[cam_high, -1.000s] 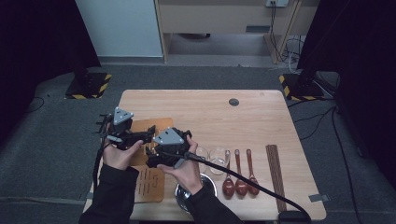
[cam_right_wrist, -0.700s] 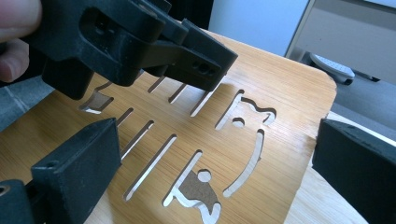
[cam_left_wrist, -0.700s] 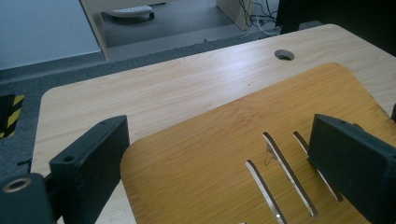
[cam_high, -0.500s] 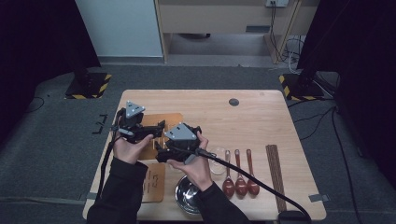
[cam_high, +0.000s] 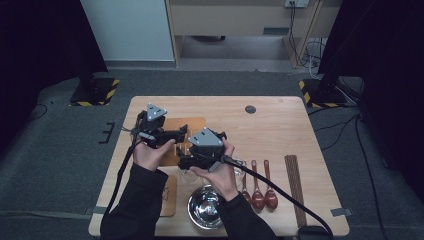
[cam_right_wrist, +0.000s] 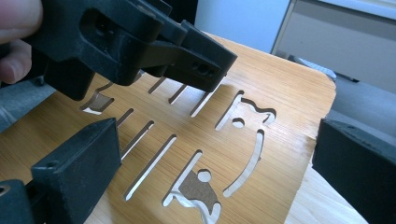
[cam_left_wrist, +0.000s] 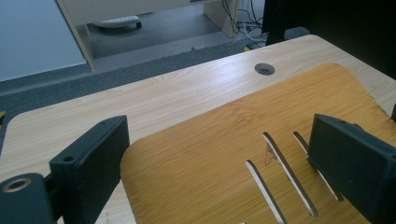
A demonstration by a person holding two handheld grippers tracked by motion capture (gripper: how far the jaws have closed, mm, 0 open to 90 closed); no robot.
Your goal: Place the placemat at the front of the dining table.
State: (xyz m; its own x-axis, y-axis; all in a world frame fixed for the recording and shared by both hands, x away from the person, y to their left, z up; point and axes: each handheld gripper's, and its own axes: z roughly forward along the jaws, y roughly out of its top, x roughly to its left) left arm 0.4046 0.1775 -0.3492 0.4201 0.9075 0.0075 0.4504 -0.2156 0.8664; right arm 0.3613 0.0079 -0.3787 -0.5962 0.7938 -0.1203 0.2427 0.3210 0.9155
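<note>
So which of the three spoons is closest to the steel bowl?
The leftmost spoon, lying right beside the bowl; the middle spoon and right spoon lie farther off toward the chopsticks.

Both claws, left claw (cam_high: 181, 132) and right claw (cam_high: 184, 161), hover over the bamboo board (cam_high: 192, 125) near the bench's (cam_high: 280, 125) left edge. A steel bowl (cam_high: 206, 212) sits at the front edge, three spoons (cam_high: 257, 192) just beside it.

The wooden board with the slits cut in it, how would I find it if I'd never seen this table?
Start at the pale wooden table and look at its left half, under both grippers. The board lies flat there, a darker honey brown than the tabletop, with rounded corners. Unlike the steel bowl and spoons nearer the person, it has long slits and curved shapes cut right through it.
</note>
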